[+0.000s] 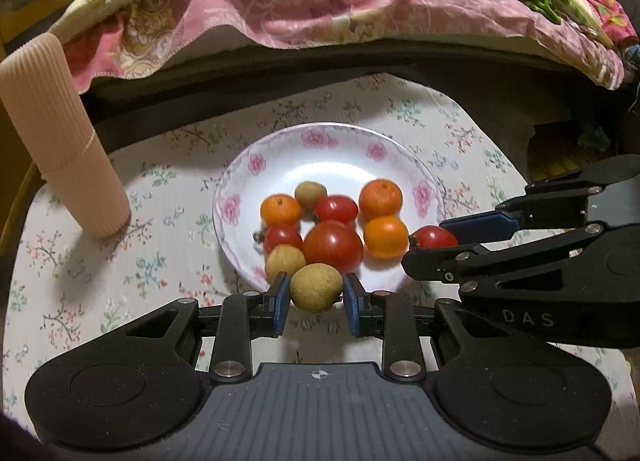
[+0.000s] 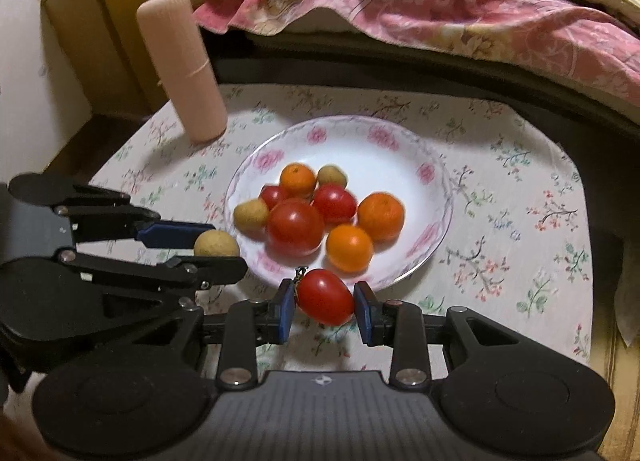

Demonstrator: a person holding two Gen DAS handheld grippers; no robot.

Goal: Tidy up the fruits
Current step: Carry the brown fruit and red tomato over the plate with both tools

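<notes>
A white plate with pink flowers [image 1: 280, 149] [image 2: 384, 133] sits on the floral tablecloth and holds several fruits: oranges [image 1: 380, 197] [image 2: 380, 213], red tomatoes [image 1: 333, 247] [image 2: 295, 225] and tan round fruits [image 1: 285, 260] [image 2: 251, 213]. My left gripper [image 1: 316, 295] [image 2: 218, 245] is shut on a tan round fruit [image 1: 316, 287] [image 2: 216, 243] at the plate's near edge. My right gripper [image 2: 325, 303] [image 1: 430, 241] is shut on a small red tomato [image 2: 326, 296] [image 1: 434, 237] just off the plate's near rim.
A tall ribbed pink cylinder [image 1: 60, 141] [image 2: 184, 65] stands on the table to the left of the plate. A pink floral quilt [image 1: 340, 1] [image 2: 440, 1] hangs over the bed behind the table. The tablecloth [image 1: 120, 261] [image 2: 520, 221] shows on both sides.
</notes>
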